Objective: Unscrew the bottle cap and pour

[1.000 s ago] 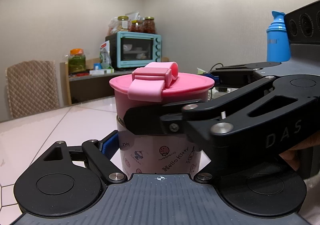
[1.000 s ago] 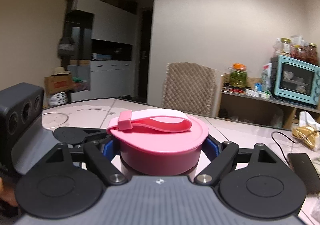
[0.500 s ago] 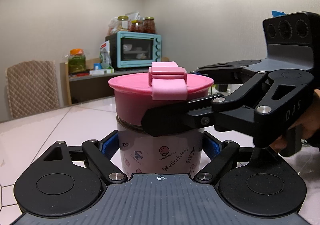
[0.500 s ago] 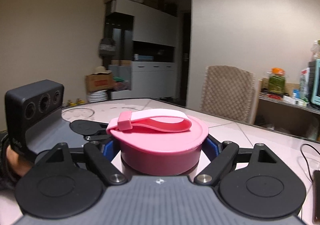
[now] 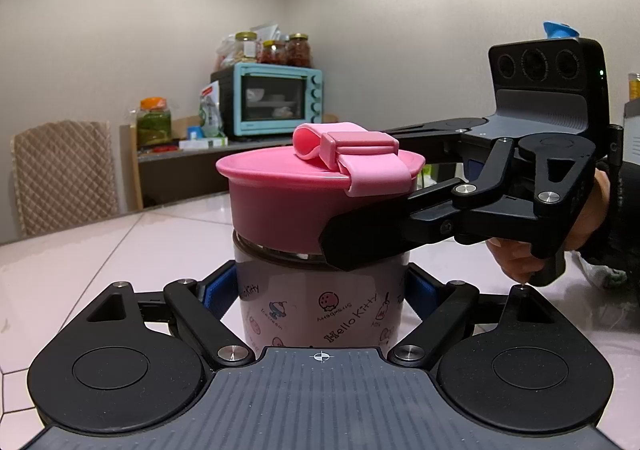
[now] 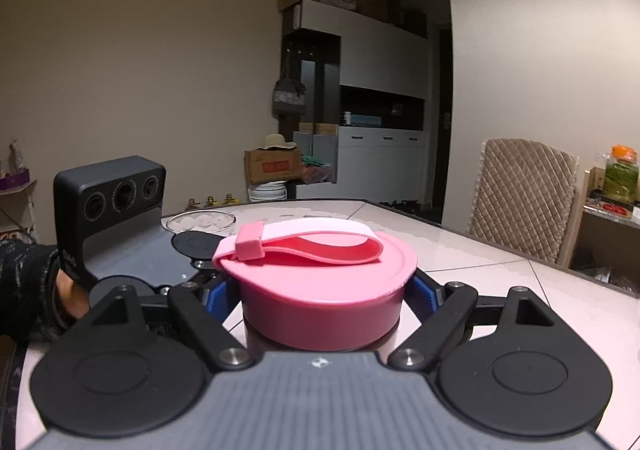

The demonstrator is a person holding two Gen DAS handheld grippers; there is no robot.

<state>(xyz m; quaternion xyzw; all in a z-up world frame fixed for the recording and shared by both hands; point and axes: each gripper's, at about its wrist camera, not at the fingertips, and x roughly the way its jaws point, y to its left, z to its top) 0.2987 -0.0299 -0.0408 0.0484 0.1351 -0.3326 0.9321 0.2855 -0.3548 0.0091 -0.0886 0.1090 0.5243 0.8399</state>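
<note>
Pink cap (image 6: 324, 290) clamped between right tool (image 6: 324, 296) pads

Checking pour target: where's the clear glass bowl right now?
Right wrist view only: the clear glass bowl sits on the pale tiled table, far left, behind the round pink screw cap and beside the left hand-held gripper.

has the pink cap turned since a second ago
Yes. In the left wrist view the pink cap has turned, its strap loop swinging from left to right, while the printed bottle body kept still.
</note>
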